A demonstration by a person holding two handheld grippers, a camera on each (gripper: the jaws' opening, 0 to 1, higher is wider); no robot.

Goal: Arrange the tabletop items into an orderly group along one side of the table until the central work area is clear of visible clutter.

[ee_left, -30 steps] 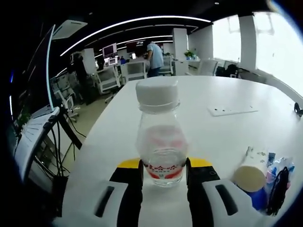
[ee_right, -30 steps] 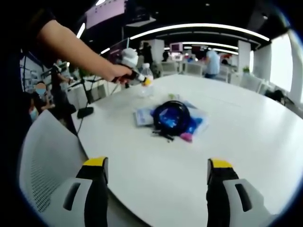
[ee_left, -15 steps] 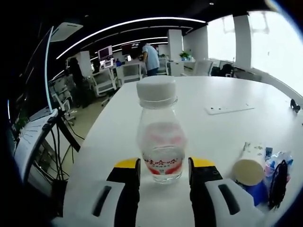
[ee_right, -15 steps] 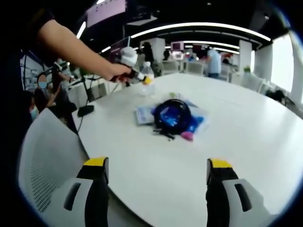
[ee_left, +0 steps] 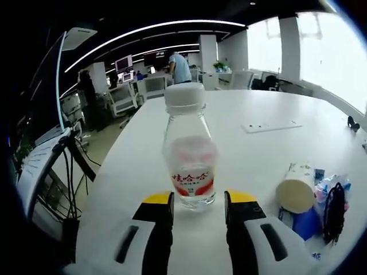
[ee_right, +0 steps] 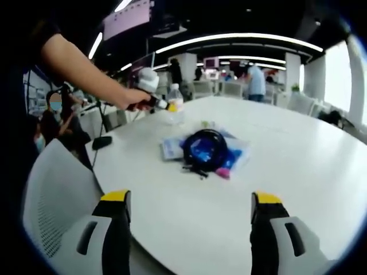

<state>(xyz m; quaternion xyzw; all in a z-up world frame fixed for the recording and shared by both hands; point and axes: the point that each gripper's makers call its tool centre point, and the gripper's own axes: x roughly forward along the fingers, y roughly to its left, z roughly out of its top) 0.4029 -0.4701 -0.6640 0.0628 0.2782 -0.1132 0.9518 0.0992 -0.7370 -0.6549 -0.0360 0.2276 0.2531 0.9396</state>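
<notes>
Withdrawn from bottle: left gripper, jaws now parted and clear, bottle upright on table. Right gripper spread wide, empty.

Bottle upright on table, beside cable pile.

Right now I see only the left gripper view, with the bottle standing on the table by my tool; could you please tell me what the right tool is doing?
Observer: The right tool is open and empty, above the bare table near its edge.
Operator: Thanks. What is the dark loop on my right?
Observer: A dark coiled cable lying on a pile of blue and clear packets, with a small pink item at the pile's near edge.
Operator: Is anything beside the table?
Observer: A white mesh chair stands close to the table's edge, left of the right tool.
</notes>
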